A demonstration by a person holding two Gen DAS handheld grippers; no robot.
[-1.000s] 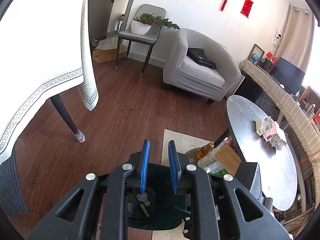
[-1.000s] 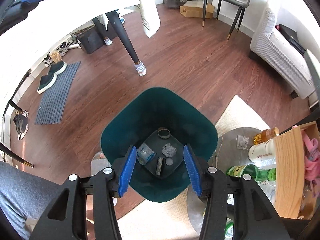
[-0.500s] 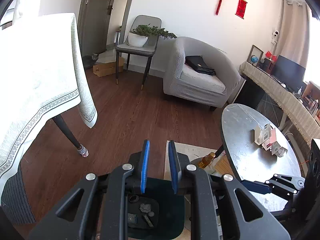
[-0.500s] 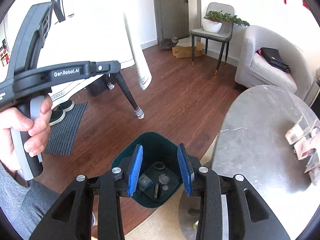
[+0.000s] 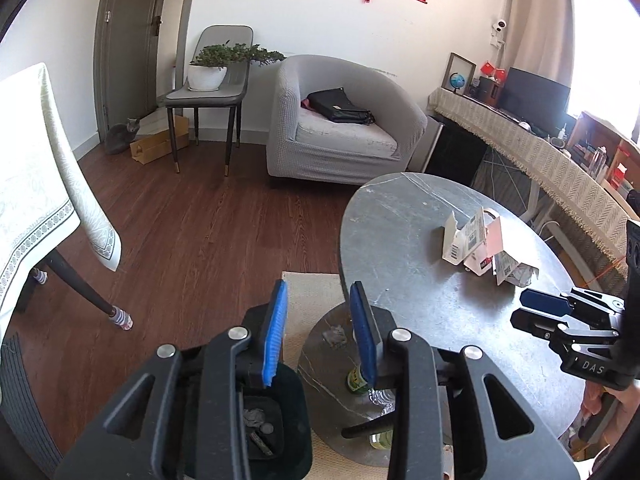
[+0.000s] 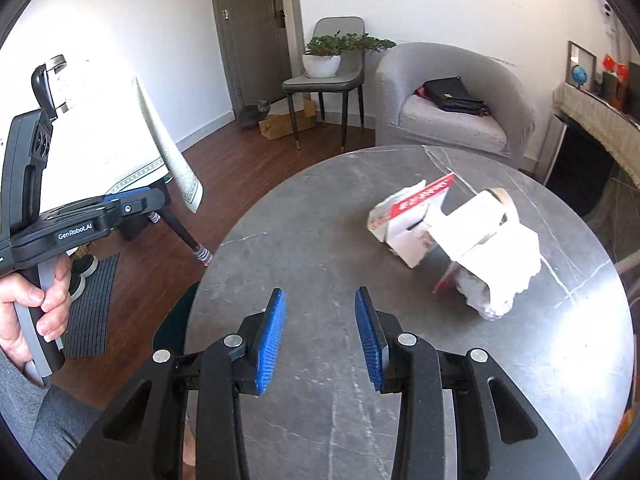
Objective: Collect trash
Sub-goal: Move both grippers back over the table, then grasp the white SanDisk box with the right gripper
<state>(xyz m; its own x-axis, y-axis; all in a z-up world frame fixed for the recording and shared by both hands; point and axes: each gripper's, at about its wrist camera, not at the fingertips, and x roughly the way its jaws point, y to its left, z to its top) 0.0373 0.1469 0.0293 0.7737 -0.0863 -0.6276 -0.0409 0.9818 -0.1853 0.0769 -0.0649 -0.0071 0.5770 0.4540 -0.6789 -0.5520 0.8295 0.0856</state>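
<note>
Right claw [image 6: 320,336] released and empty over the round grey stone bench [image 6: 304,248], left claw [image 5: 318,332] likewise released above the dark green plastic bin [image 5: 298,432]; torn white-and-red cardboard packaging [image 6: 452,240] lies ahead-right, so angle in low and pinch one stiff flap.

Both hand-held grippers [image 5: 319,322] [image 6: 320,330] parted, empty

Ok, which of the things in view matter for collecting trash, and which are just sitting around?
Job:
torn cardboard packaging on the round table
green trash bin
right gripper, open, empty

Lying about:
black bag on the armchair
potted plant
cat
</note>
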